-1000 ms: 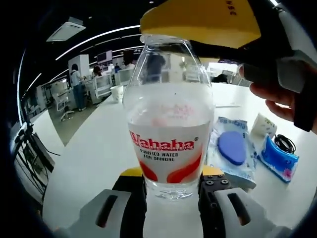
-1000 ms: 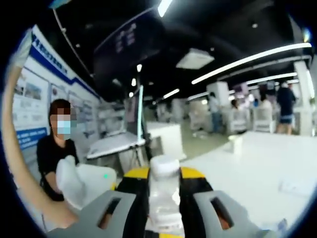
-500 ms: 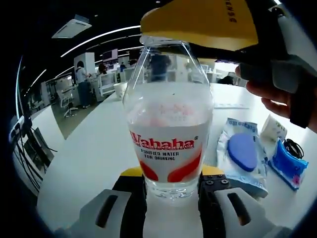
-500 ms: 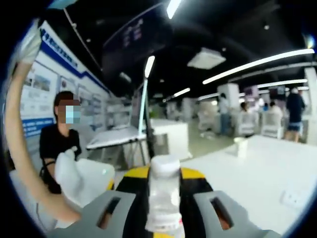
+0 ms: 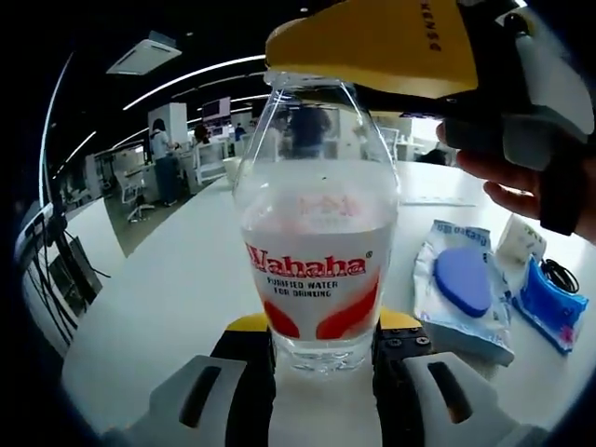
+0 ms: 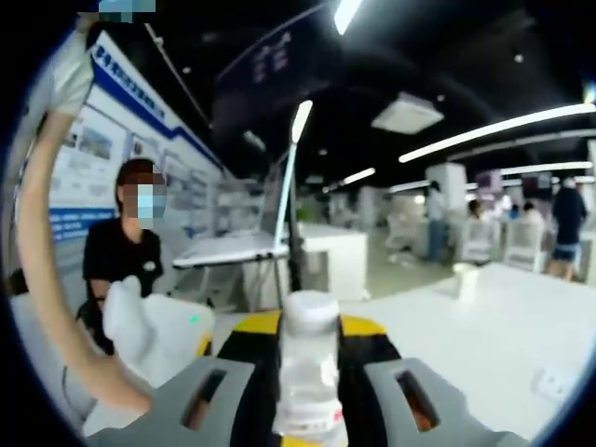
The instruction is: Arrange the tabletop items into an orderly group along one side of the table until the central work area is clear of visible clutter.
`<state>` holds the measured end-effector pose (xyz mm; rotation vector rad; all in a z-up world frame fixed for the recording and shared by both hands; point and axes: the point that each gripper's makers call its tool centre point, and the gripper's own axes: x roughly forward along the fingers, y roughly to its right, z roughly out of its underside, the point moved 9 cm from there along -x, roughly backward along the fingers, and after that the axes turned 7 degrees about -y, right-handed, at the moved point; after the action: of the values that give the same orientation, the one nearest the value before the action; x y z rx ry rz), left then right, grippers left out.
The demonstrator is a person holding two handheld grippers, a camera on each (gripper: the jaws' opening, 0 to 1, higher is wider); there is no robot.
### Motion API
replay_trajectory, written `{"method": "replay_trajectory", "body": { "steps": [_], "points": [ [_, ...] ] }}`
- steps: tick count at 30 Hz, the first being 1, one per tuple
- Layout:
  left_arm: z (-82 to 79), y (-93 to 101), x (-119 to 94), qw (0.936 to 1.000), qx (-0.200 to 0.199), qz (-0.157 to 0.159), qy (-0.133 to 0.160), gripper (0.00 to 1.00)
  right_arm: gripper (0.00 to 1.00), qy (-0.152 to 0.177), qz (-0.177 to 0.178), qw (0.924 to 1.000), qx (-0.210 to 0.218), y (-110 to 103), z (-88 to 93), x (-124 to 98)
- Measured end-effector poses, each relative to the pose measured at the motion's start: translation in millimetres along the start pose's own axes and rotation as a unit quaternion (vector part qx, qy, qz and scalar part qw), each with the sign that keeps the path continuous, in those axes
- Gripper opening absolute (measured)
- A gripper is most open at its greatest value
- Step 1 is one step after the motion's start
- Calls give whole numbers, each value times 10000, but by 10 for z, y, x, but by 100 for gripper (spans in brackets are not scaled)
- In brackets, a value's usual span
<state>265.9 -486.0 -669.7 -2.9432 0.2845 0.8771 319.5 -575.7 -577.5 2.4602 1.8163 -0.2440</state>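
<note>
**Both hand-held grippers on the water bottle**

In the left gripper view, my left hand-held gripper (image 5: 321,349) is clamped on the base of a clear water bottle (image 5: 317,233), its two jaws pressing the bottle's lower sides from either side. The bottle stands upright on the white worktop (image 5: 168,298), right in front of this hand-held gripper, with a red and white label facing me and water up to about the shoulder.

Above it, my right hand-held gripper (image 5: 372,47) comes in from the upper right and sits over the bottle's top, its yellow jaw covering the cap. A hand (image 5: 531,186) holds it from behind.

In the right gripper view, the right hand-held gripper (image 6: 307,363) is closed on the bottle's neck, with the white cap (image 6: 309,312) standing up between the jaws.

To the right of the left hand-held gripper, a clear packet with a blue oval pad (image 5: 463,279) lies flat on the worktop. Just beyond it, further right, lie a blue wrapped pack (image 5: 549,307), a small white packet (image 5: 517,244) and a black loop of cord (image 5: 559,273). A paper cup (image 5: 233,168) stands far ahead, past the bottle on its left.
</note>
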Motion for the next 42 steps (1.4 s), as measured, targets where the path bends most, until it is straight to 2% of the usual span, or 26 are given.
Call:
{"method": "replay_trajectory", "body": {
  "steps": [6, 24, 27, 31, 35, 38, 42],
  "points": [
    [40, -19, -1, 9998, -82, -85, 140, 38, 18, 6, -75, 9998, -185, -79, 3, 29],
    [96, -23, -21, 9984, 215, -127, 503, 39, 19, 187, 78, 9998, -83, -67, 38, 9],
    [89, -20, -21, 9980, 202, -69, 590, 44, 23, 196, 141, 9997, -12, -63, 40, 34],
    [108, -47, -48, 9981, 161, -18, 587, 46, 26, 197, 167, 9996, 98, -78, 36, 53],
    [75, -70, -107, 9970, 137, 124, 747, 52, 30, 280, 260, 9991, 166, -77, 21, 61],
    [75, -81, -107, 9971, 274, 159, 691, 47, 30, 249, 277, 9993, 90, -83, 1, 76],
    [83, -122, -102, 9979, 118, 120, 630, 43, 29, 255, 250, 9993, 72, -94, -12, 84]
  ]
}}
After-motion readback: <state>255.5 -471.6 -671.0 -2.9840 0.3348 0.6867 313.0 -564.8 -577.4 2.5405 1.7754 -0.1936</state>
